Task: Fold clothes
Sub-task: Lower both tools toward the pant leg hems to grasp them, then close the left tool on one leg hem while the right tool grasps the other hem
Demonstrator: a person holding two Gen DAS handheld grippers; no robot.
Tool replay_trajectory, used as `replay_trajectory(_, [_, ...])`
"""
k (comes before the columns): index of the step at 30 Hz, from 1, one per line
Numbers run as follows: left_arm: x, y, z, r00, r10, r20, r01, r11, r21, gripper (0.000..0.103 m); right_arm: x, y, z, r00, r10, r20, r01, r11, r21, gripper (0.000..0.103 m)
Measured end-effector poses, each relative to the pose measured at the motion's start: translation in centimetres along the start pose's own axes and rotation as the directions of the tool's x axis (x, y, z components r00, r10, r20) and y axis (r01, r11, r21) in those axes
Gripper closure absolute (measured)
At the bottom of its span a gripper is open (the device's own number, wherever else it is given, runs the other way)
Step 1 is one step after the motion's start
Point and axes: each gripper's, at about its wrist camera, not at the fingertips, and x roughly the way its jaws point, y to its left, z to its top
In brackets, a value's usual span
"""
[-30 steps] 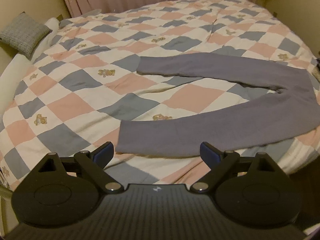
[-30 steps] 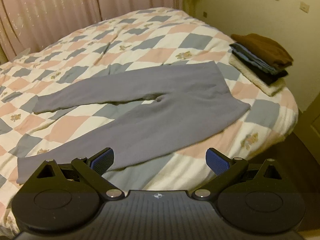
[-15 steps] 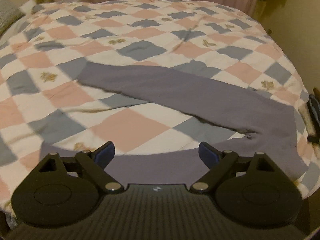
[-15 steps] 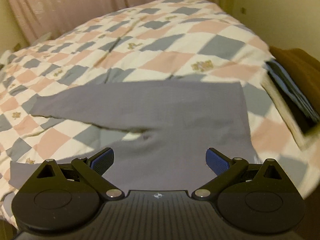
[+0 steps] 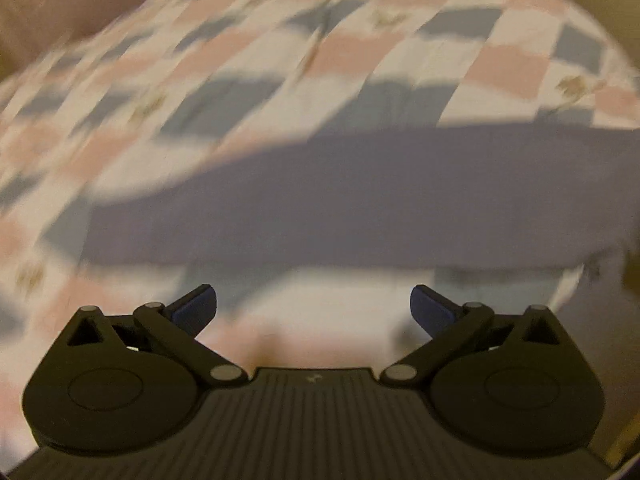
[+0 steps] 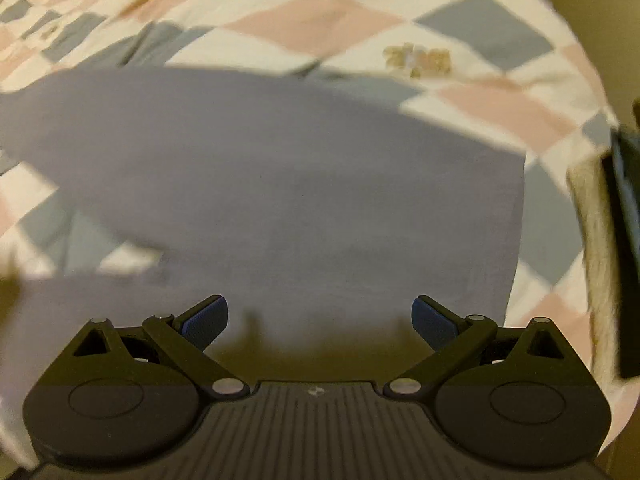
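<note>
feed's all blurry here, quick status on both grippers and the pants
Left gripper jaws opening, nothing between them. Right gripper open, empty. Grey pants spread flat on the quilt, unfolded. Folded stack off to the side, not in the way.

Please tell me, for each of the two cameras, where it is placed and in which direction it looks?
Left wrist: sits on the left gripper, looking steeply down at one leg of the grey trousers on the checked quilt; its own two fingers show, jaws opening, nothing between them.
Right wrist: sits on the right gripper, looking down at the trousers' wide waist part, folded stack at the right edge; its fingers show, open.
Shared: the same trousers and quilt.
</note>
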Motion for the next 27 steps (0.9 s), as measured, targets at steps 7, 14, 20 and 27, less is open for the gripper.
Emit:
replay_trajectory(7, [7.8, 5.3, 7.0, 0.983, -0.182, 0.026, 0.159, 0.914, 0.373, 0.016, 2.0, -0.1, 8.0, 0.966, 0.242, 0.092, -0.220, 0.955, -0.197, 0.002])
replay_trajectory(14, [14.3, 9.2, 9.2, 0.952, -0.248, -0.181, 0.306, 0.818, 0.487, 0.039, 6.6, -1.1, 14.4, 0.945, 0.324, 0.046, -0.284, 0.880, -0.380, 0.033])
replay_trajectory(20, [17.9, 9.8, 10.0, 0.910, -0.313, -0.271, 0.409, 0.780, 0.474, 0.045, 9.2, -2.0, 17.3, 0.917, 0.400, -0.013, -0.370, 0.835, -0.407, 0.038])
replay_trajectory(27, [18.4, 7.8, 8.5, 0.933, -0.269, -0.239, 0.358, 0.759, 0.543, 0.079, 11.9, -0.9, 18.6, 0.916, 0.390, -0.092, -0.387, 0.803, -0.453, 0.044])
